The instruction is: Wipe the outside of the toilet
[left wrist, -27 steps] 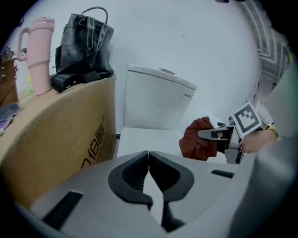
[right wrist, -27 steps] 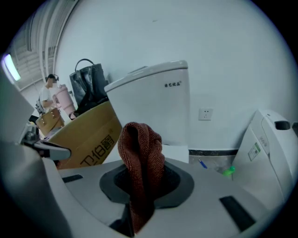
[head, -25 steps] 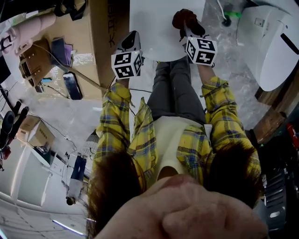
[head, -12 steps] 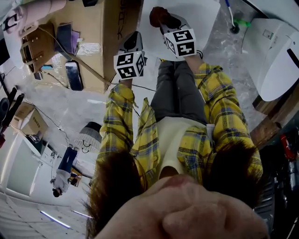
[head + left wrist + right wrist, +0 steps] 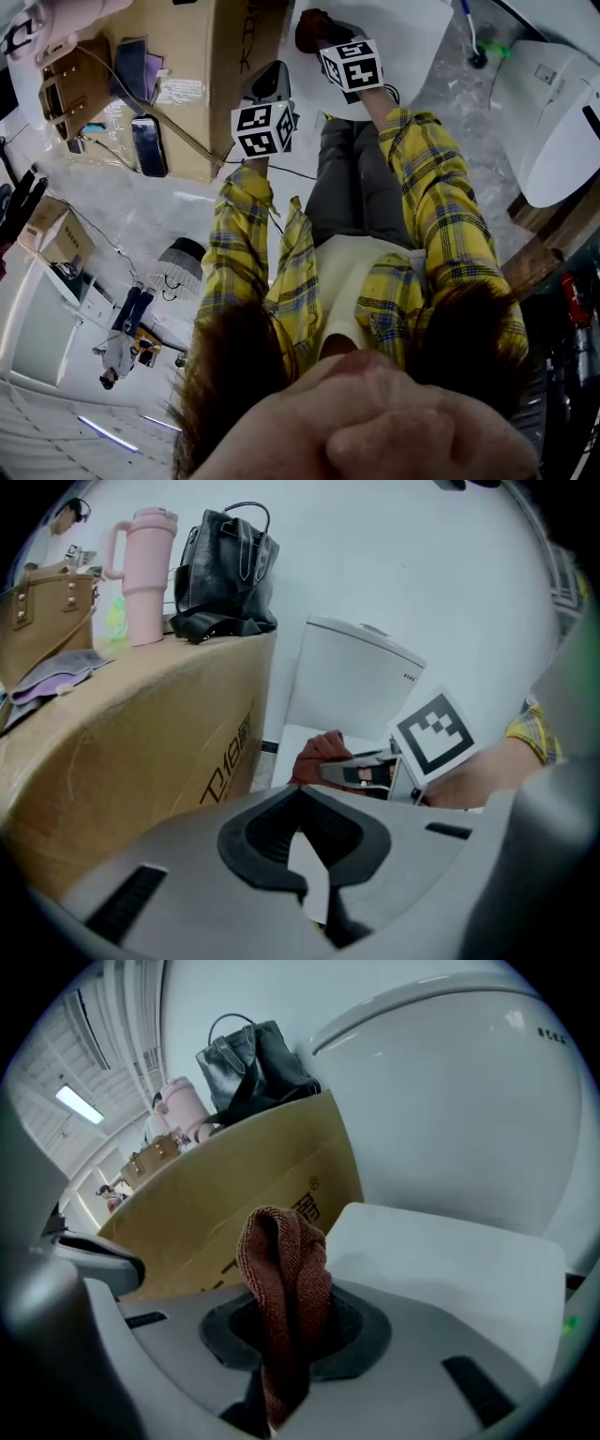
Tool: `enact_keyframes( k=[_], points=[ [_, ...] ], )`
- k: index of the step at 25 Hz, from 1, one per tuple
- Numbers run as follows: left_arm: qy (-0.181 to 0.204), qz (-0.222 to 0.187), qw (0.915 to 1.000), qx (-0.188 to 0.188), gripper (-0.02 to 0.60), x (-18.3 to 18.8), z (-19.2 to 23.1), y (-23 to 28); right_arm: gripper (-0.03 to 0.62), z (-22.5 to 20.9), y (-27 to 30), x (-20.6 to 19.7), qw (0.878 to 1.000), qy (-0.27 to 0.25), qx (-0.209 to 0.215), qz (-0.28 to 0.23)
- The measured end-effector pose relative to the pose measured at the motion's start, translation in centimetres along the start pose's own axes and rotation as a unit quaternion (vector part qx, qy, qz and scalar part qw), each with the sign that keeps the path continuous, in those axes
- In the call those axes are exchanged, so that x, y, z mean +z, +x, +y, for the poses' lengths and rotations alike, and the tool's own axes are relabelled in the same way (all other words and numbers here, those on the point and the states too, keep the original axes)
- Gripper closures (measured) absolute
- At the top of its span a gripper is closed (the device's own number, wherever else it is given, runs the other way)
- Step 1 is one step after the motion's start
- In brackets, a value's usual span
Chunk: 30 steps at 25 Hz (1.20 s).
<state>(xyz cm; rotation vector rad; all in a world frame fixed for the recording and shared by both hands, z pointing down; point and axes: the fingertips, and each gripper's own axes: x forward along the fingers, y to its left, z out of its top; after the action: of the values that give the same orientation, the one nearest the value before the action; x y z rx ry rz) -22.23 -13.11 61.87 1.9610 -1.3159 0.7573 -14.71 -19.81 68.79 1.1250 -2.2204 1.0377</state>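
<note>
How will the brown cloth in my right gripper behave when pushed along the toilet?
Probably floppy: the brown cloth folds over above the right gripper. Its looped weave likely grips rather than slides on the toilet lid.

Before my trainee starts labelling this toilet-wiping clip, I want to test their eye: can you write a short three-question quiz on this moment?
1. What is clamped between the fingers of the right gripper?
2. True or false: the pink tumbler lies on its side.
3. Fill in: the black bag sits on top of the ___.

Key
1. A brown cloth.
2. False; it stands upright.
3. Cardboard box.
</note>
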Motion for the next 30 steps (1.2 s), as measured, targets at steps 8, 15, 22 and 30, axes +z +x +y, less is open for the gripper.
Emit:
enact_keyframes(
  k=[8, 15, 22, 30],
  points=[
    [0.010, 0.000, 0.9998, -0.018, 0.572, 0.6, -1.2, 0.4, 0.511, -6.1, -2.3, -3.6, 0.995, -0.002, -0.087, 0.052],
    [0.037, 0.008, 0.9982, -0.046, 0.572, 0.8, -3.2, 1.1, 0.511, -10.9, -7.2, -6.1, 0.988, 0.017, -0.148, 0.050],
    [0.060, 0.018, 0.9956, -0.069, 0.572, 0.5, -5.1, 2.1, 0.511, -14.7, -12.0, -9.7, 0.977, 0.042, -0.201, 0.058],
    [0.076, 0.024, 0.9932, -0.084, 0.572, 0.6, -6.4, 2.5, 0.511, -16.5, -16.0, -11.7, 0.967, 0.059, -0.237, 0.068]
  ],
)
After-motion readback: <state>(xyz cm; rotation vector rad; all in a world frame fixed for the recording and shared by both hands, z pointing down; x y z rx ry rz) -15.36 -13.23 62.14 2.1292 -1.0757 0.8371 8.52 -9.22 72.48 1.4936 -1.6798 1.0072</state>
